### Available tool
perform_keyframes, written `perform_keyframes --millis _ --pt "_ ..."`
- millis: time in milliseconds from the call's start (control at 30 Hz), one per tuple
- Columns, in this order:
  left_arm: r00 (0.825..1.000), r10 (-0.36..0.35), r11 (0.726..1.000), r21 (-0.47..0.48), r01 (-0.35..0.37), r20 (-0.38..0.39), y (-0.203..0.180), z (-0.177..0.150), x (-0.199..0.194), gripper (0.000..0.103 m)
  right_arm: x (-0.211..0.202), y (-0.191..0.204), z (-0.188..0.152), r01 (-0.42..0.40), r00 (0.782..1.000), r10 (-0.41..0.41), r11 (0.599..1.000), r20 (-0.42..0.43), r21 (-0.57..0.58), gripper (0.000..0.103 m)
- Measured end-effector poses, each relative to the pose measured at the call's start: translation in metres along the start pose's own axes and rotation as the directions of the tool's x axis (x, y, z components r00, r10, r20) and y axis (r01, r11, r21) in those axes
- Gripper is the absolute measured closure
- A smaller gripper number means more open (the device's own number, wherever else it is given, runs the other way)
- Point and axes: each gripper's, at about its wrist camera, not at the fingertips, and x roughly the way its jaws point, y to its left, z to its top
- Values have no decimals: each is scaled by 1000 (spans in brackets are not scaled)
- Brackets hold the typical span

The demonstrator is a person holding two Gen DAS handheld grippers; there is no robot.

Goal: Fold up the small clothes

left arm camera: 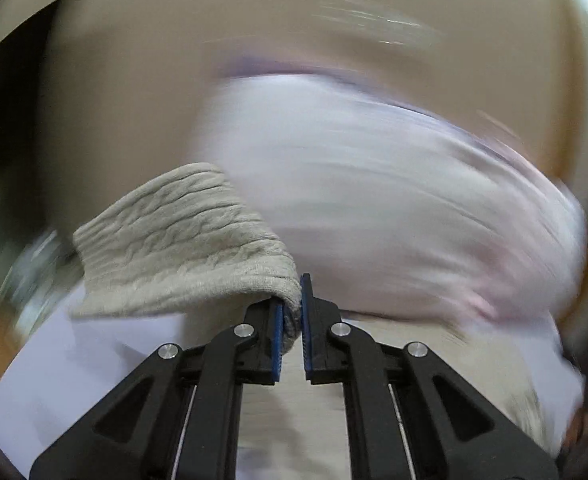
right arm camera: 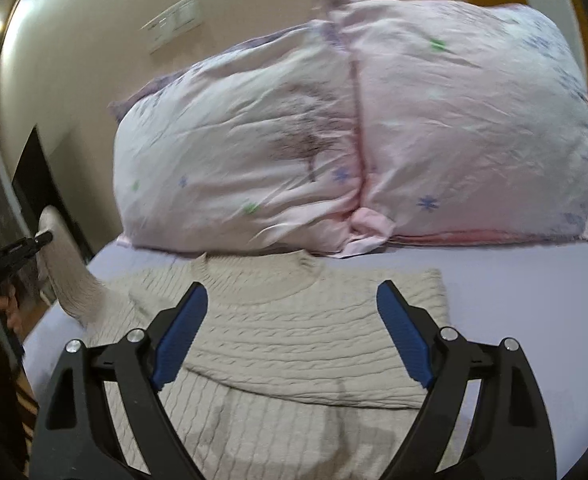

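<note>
A beige cable-knit sweater (right arm camera: 294, 344) lies flat on the lavender bed sheet (right arm camera: 514, 280), neck toward the pillows. My left gripper (left arm camera: 292, 312) is shut on the end of the sweater's sleeve (left arm camera: 182, 240) and holds it lifted off the bed. In the right wrist view that gripper (right arm camera: 40, 238) shows at the far left with the sleeve (right arm camera: 74, 284) hanging from it. My right gripper (right arm camera: 294, 300) is open and empty above the sweater's chest.
Two pale pink printed pillows (right arm camera: 354, 128) lie against the beige wall (right arm camera: 94, 40) behind the sweater. A white switch plate (right arm camera: 174, 20) is on the wall. The bed's left edge drops off beside a dark panel (right arm camera: 34, 176). The left wrist view is motion-blurred.
</note>
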Motion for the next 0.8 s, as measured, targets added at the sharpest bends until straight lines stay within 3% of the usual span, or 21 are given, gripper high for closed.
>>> perform_keyframes --millis 33,67,133,200,267,300,367,433,467,500,567,633,733,800 --pt "996 -86 992 93 87 -12 -44 -5 9 96 1 -6 -1 0 1000 0 1000 -1 26 16" --pt "984 -169 967 184 175 -48 -89 -14 21 96 5 -16 -2 -5 1000 6 998 -11 67 16" --pt "953 -255 897 328 296 -161 -163 -45 50 96 15 -33 -6 -10 999 16 990 -40 137 16" --pt "923 -247 834 420 358 -296 -216 -83 78 96 22 -49 -9 2 997 12 981 -72 193 17" --pt "894 -241 819 415 396 -377 -226 -103 87 96 25 -67 -13 4 994 23 967 -105 253 18" --pt "885 -264 827 383 412 -384 -217 -107 82 96 25 -72 -14 3 993 28 964 -113 267 24" --pt "901 -272 858 339 386 -338 -190 -102 62 90 29 -85 -17 18 989 25 956 -143 294 36" --pt "919 -269 903 256 345 -290 -145 -94 38 75 35 -93 -20 43 984 16 945 -178 323 55" --pt "926 -257 920 225 322 -277 -126 -91 32 63 38 -95 -22 45 982 21 941 -190 336 58" --pt "938 -231 941 185 283 -260 -101 -88 23 58 41 -96 -23 45 979 26 937 -200 346 63" --pt "948 -187 968 115 222 -256 -61 -89 8 50 47 -95 -26 54 974 27 936 -223 347 65" --pt "948 -155 985 24 168 -279 -23 -96 -7 45 56 -89 -27 55 967 35 938 -251 342 65" --pt "937 -162 986 -83 143 -310 11 -115 -19 38 70 -86 -24 45 961 63 926 -269 375 65" --pt "931 -179 981 -130 145 -318 21 -130 -29 35 76 -88 -21 35 962 92 894 -258 447 65"
